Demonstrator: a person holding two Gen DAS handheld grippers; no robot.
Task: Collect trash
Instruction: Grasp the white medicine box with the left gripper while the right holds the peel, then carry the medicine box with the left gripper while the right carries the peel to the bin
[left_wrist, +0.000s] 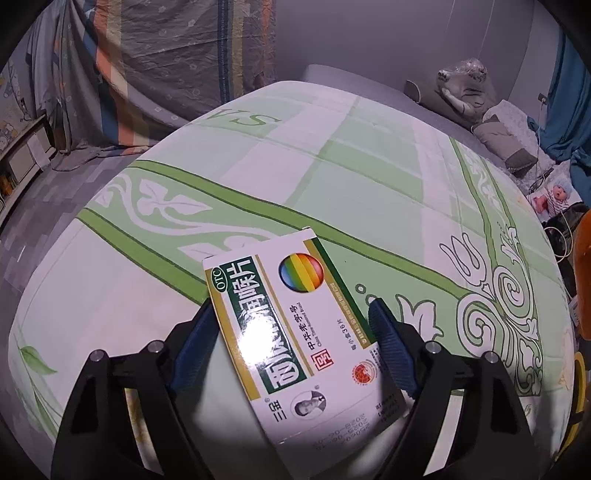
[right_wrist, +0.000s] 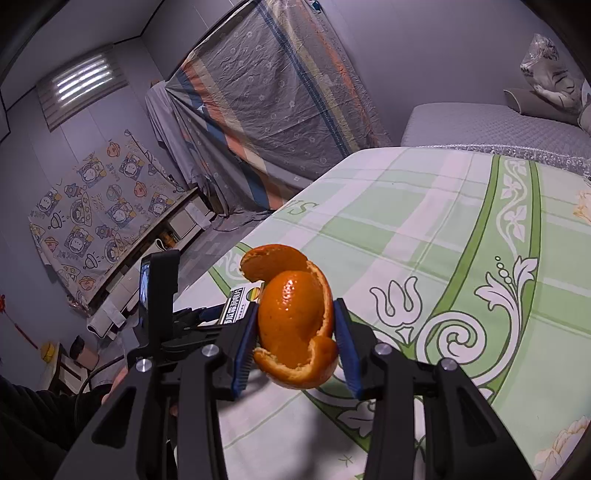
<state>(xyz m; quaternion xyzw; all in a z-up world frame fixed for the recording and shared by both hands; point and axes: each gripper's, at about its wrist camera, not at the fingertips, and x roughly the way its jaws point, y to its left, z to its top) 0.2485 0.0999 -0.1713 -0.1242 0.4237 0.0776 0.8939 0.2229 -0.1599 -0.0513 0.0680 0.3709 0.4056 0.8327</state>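
My left gripper (left_wrist: 291, 314) is shut on a white and green medicine box (left_wrist: 295, 325) with a rainbow ball logo, held above the green patterned table cover (left_wrist: 332, 166). My right gripper (right_wrist: 295, 306) is shut on a curled orange peel (right_wrist: 295, 314), held above the same cover (right_wrist: 443, 229). In the right wrist view the left gripper and the medicine box (right_wrist: 242, 299) show just to the left of the peel.
A striped sheet under plastic (right_wrist: 280, 96) hangs at the back. A grey bed (left_wrist: 369, 88) with pillows and a wrapped soft toy (left_wrist: 465, 85) lies beyond the table. A doll (left_wrist: 554, 195) and cables lie at the right. A cartoon cloth (right_wrist: 99, 206) hangs on the left wall.
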